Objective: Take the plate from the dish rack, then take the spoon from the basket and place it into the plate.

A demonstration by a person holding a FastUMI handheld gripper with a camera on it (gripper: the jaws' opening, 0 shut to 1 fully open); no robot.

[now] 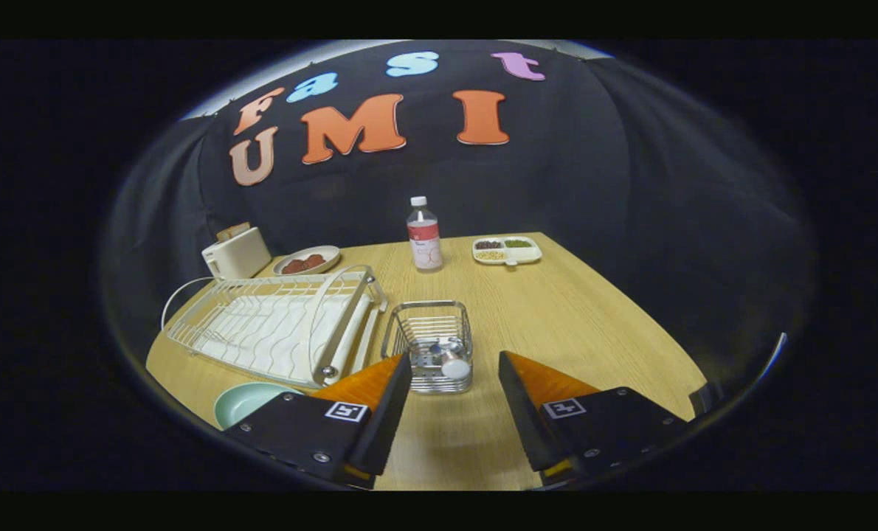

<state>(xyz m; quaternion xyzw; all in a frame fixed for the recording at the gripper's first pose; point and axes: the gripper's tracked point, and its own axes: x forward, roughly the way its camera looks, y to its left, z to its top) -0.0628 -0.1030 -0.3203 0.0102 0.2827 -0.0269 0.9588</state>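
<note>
Hand-held gripper (454, 365) at the lower centre of the frame, fingers spread wide, nothing between them but bare wooden surface (557, 310). Wire basket (429, 345) sits just ahead of the fingers, nearer the left one; the spoon (450, 359) lies inside it, pale handle end toward the gripper. Pale green plate (243, 402) rests flat on the surface at lower left, beside the left finger and in front of the white dish rack (273, 328). Farther back: toaster (236, 253), dish of reddish food (306, 260), bottle (424, 234), divided tray (507, 250).
</note>
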